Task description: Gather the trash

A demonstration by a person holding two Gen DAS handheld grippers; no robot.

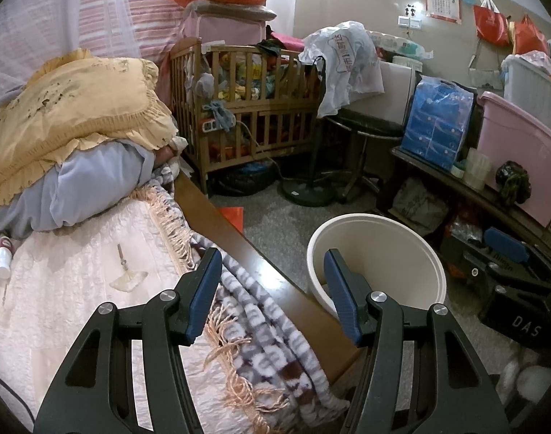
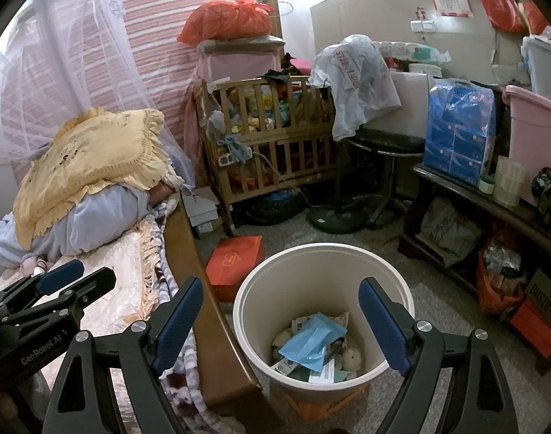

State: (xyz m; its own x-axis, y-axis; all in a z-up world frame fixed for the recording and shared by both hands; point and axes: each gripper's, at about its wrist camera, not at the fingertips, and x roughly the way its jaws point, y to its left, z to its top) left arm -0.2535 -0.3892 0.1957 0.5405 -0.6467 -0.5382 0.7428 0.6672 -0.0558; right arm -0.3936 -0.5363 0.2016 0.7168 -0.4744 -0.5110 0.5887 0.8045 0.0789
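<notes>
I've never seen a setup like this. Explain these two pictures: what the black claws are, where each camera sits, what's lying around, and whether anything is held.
The black claws are hand-held grippers with blue pads, one in each of a person's hands. Each picture comes from a camera on one gripper, looking along its fingers. The first shows the left gripper over the bed's edge, open and empty. The second shows the right gripper, open and empty, above a cream bin on the floor. Inside are a blue wrapper and paper scraps. A red box lies beside the bin.

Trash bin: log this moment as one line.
trash bin: beside bed, holds blue wrapper and paper scraps | left gripper: open, empty | right gripper: open, empty, above bin
</notes>
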